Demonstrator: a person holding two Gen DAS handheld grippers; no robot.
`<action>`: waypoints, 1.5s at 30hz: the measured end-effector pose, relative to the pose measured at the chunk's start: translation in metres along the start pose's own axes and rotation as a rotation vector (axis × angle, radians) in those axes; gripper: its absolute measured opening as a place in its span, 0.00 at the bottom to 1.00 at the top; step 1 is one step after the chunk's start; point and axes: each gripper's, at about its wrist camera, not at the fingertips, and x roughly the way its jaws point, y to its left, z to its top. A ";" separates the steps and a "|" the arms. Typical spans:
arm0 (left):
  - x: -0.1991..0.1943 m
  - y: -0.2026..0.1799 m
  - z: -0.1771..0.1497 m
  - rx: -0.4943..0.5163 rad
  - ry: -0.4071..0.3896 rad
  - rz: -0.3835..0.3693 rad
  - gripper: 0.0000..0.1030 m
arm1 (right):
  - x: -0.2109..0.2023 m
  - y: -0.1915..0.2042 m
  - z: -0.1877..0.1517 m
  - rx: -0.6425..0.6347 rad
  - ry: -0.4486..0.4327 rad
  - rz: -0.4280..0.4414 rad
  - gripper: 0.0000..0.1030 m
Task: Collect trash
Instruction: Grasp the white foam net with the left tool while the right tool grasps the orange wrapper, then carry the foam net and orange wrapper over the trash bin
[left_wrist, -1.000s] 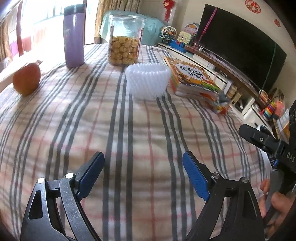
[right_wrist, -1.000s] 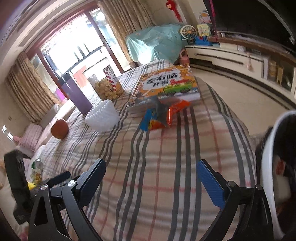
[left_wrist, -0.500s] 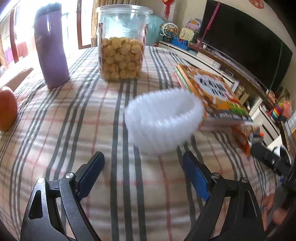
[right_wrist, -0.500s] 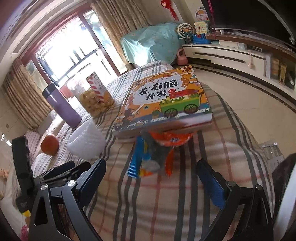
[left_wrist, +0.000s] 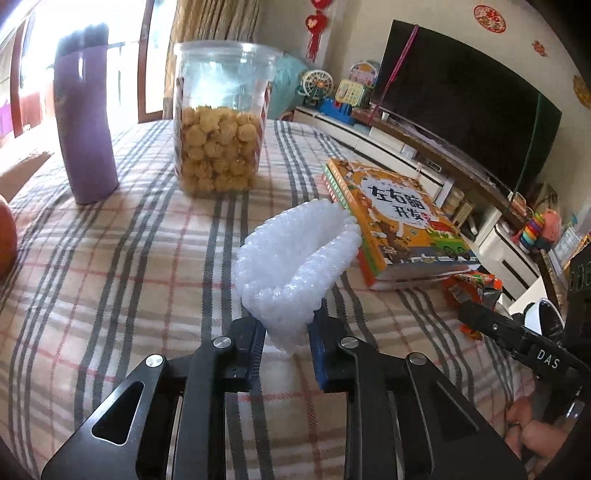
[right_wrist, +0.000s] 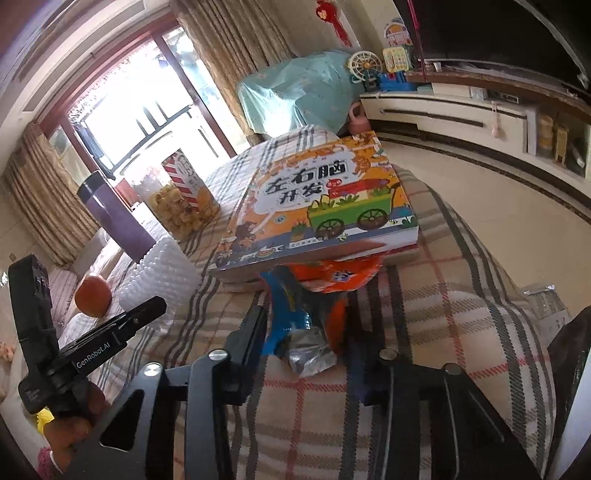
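A white foam net sleeve (left_wrist: 299, 254) lies on the plaid tablecloth (left_wrist: 147, 280). The jaws of my left gripper (left_wrist: 286, 328) are closing on it and pinch its near end flat. An orange and blue snack wrapper (right_wrist: 306, 295) sticks out from under the near edge of a picture book (right_wrist: 317, 199). My right gripper (right_wrist: 304, 325) has its jaws closing, and both pads press on the crumpled wrapper. The foam sleeve (right_wrist: 162, 269) also shows in the right wrist view, and the wrapper (left_wrist: 472, 284) at the right of the left wrist view.
A clear jar of snacks (left_wrist: 221, 129) and a purple bottle (left_wrist: 85, 122) stand at the back of the table. An orange fruit (right_wrist: 93, 295) lies at the left. A white-rimmed dark container (right_wrist: 569, 406) sits past the table's right edge. A TV cabinet (left_wrist: 424, 158) runs behind.
Both grippers moved forward over the table. The left jaws went from wide open to pinching the foam sleeve; the right jaws closed around the snack wrapper.
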 end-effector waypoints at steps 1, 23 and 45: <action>-0.003 -0.002 -0.002 0.006 -0.002 0.005 0.19 | -0.003 0.001 -0.002 -0.002 -0.006 0.006 0.35; -0.115 -0.070 -0.113 0.002 0.027 -0.046 0.18 | -0.118 0.009 -0.088 -0.011 -0.031 0.114 0.31; -0.148 -0.129 -0.147 0.100 0.043 -0.077 0.18 | -0.195 -0.017 -0.127 0.026 -0.090 0.097 0.31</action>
